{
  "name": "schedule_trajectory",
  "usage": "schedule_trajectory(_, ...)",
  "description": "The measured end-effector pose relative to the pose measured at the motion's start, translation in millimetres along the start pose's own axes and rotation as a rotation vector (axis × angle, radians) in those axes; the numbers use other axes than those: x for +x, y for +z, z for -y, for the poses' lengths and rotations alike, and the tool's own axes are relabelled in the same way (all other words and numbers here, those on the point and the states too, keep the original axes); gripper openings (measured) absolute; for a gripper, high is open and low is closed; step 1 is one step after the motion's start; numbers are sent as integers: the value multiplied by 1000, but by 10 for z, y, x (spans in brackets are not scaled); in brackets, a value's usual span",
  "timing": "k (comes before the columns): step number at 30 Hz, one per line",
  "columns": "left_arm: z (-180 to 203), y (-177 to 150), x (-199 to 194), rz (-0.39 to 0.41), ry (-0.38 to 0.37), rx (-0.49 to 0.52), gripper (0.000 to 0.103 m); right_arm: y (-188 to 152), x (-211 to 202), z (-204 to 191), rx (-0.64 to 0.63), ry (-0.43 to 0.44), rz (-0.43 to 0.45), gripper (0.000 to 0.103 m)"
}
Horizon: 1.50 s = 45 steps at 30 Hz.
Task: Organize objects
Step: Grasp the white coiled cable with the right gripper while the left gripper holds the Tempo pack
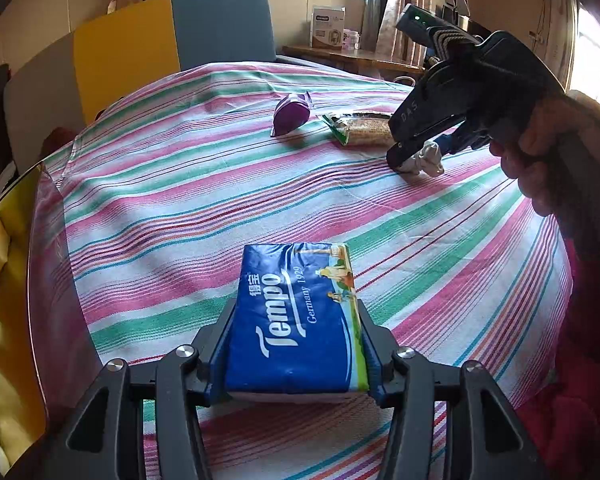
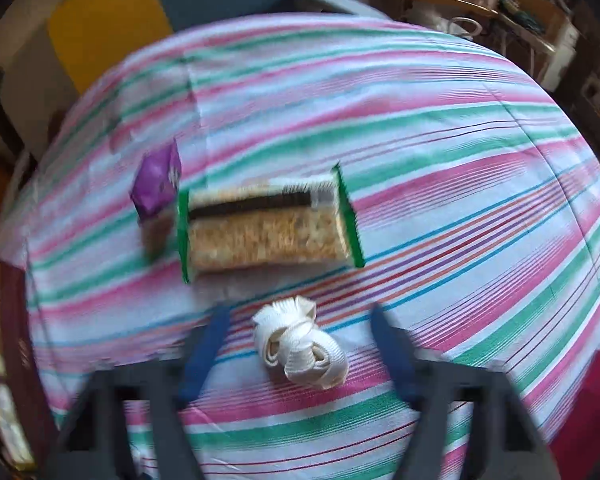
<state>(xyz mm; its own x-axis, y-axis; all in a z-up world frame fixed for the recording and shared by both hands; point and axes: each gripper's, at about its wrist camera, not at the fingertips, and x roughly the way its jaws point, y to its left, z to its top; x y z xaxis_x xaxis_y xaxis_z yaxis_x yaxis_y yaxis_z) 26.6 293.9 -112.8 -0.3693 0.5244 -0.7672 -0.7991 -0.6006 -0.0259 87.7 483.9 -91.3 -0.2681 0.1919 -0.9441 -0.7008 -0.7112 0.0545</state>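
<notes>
The blue tissue pack (image 1: 300, 320), printed "Tempo" and "Germany 1929", is clamped between the fingers of the left tool (image 1: 296, 308), held above the striped cloth on the table (image 1: 180, 184). Farther across, the right tool (image 2: 300, 312), marked "DAS", points steeply down. Its jaws stand wide on either side of a white ribbon bundle (image 2: 300, 340) and do not touch it. A hand (image 1: 540, 152) grips its handle. Beyond lie a green-edged cereal bar (image 2: 264, 232) and a purple packet (image 2: 158, 180).

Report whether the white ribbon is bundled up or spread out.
Bundled up: the white ribbon sits as a tight clump of overlapping loops on the striped cloth, with no length laid out flat.
</notes>
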Motion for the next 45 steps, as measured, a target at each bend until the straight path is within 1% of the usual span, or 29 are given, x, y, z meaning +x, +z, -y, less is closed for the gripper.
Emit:
schedule_trajectory(1, 1, 2, 3, 0, 0, 0, 53, -1, -1, -46, -35, -19, 9, 33)
schedule_trajectory(3, 3, 6, 2, 0, 1, 1, 53, -10, 26, -66, -61, -33, 5, 33)
schedule_trajectory(7, 7, 10, 4, 1, 0, 1, 53, 13, 47, 76, -8, 19, -10, 34)
schedule_trajectory(13, 1, 9, -8, 4, -2, 1, 53, 13, 59, 154, -2, 22, -6, 35)
schedule_trajectory(29, 12, -1, -35, 4, -3, 11, 54, -13, 28, 209, -60, -21, -1, 35)
schedule_trajectory(39, 12, -8, -41, 5, 2, 21, 53, -14, -11, 323, -88, -42, 8, 34)
schedule_trajectory(42, 17, 20, -54, -14, 3, 25, 52, -14, -25, 360, -97, -48, 12, 34)
schedule_trajectory(43, 27, 32, -79, -29, -7, 24, 52, -12, -30, 376, -99, -48, 14, 34)
schedule_trajectory(44, 29, 50, -140, -34, -42, 12, 52, -32, -45, 352, -100, -48, 15, 34)
schedule_trajectory(45, 27, 92, -257, -11, -75, -1, 52, -65, -64, 302, -99, -47, 15, 34)
